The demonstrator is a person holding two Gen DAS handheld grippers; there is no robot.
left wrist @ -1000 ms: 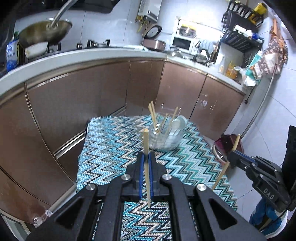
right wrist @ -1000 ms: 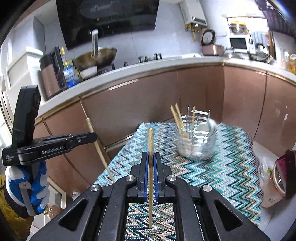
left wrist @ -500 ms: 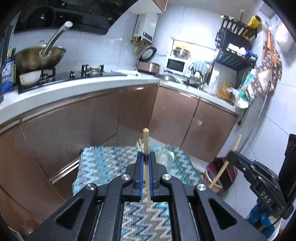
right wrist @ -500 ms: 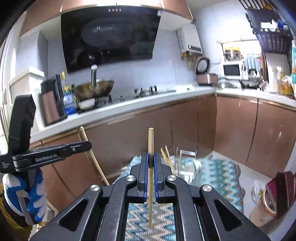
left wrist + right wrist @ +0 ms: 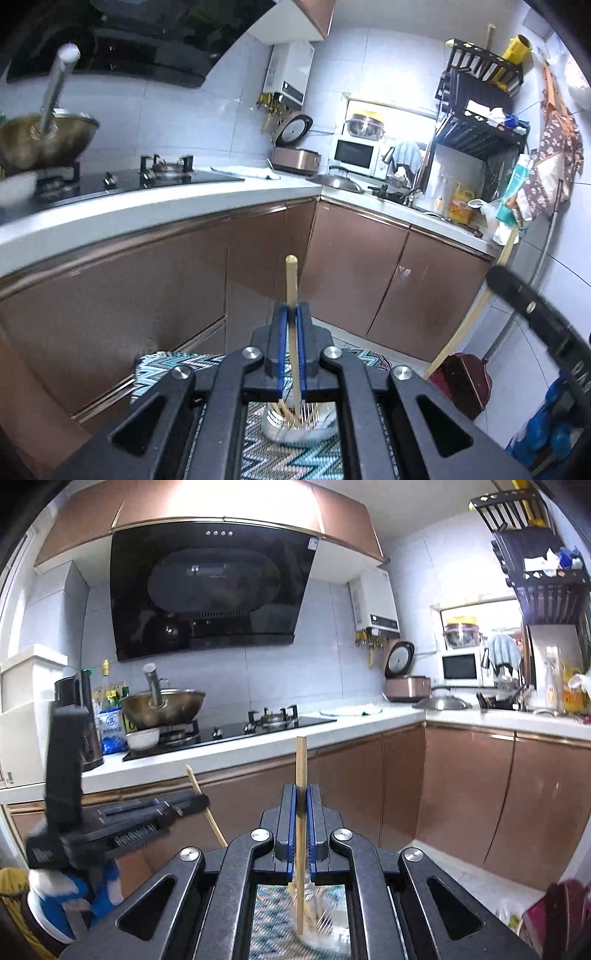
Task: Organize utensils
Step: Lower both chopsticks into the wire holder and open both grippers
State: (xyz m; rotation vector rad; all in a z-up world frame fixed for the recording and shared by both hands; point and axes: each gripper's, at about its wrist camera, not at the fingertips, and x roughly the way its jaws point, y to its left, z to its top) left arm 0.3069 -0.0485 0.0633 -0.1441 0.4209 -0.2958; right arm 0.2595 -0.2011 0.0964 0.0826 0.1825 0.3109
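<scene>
Below both grippers, seen through the gap between the arms, sits the utensil holder (image 5: 299, 424), standing on the zigzag-patterned cloth (image 5: 295, 461). The left gripper (image 5: 294, 325) is clamped tight on a wooden chopstick (image 5: 291, 291), and the right gripper (image 5: 302, 808) is pinched just as firmly on its own chopstick (image 5: 301, 775). Each stick stands nearly upright across its gripper's fingers, long axis vertical, square butt above the pads, thin tip pointing down toward the holder. That is the line you want! The job now, I'd say, is to keep each stick plumb, bring its tip over an open spot among the sticks already in the holder, lower until the tip is inside the rim, and only then ease the pads apart, one side at a time so the two don't clash.
</scene>
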